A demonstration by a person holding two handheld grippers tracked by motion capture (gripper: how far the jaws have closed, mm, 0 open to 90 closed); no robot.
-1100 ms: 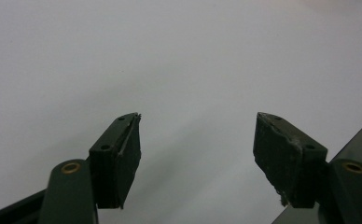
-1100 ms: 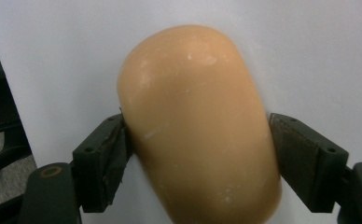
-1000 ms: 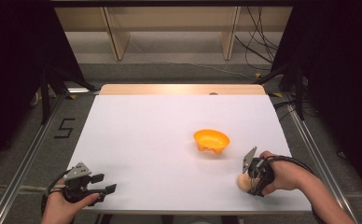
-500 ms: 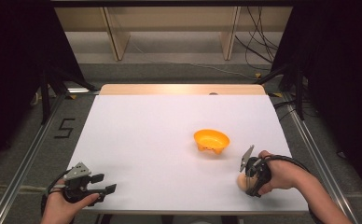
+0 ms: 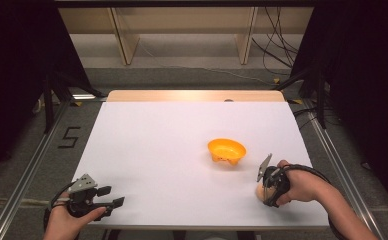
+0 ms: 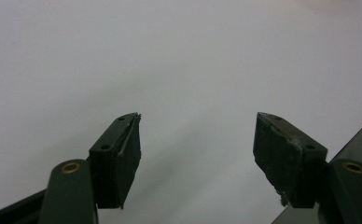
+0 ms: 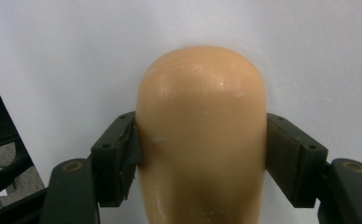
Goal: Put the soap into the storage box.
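Two tongs: right tongs (image 7: 202, 154) pinching a half-hidden tan egg (image 7: 201, 130), left tongs (image 6: 198, 154) spread, empty.

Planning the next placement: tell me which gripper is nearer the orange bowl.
Right. The right gripper, shut on a tan egg-shaped object, sits just near-right of the orange bowl. The left gripper is open, far off at the near-left corner.

surface: white table (image 5: 172, 150) | on it: orange bowl (image 5: 226, 150)
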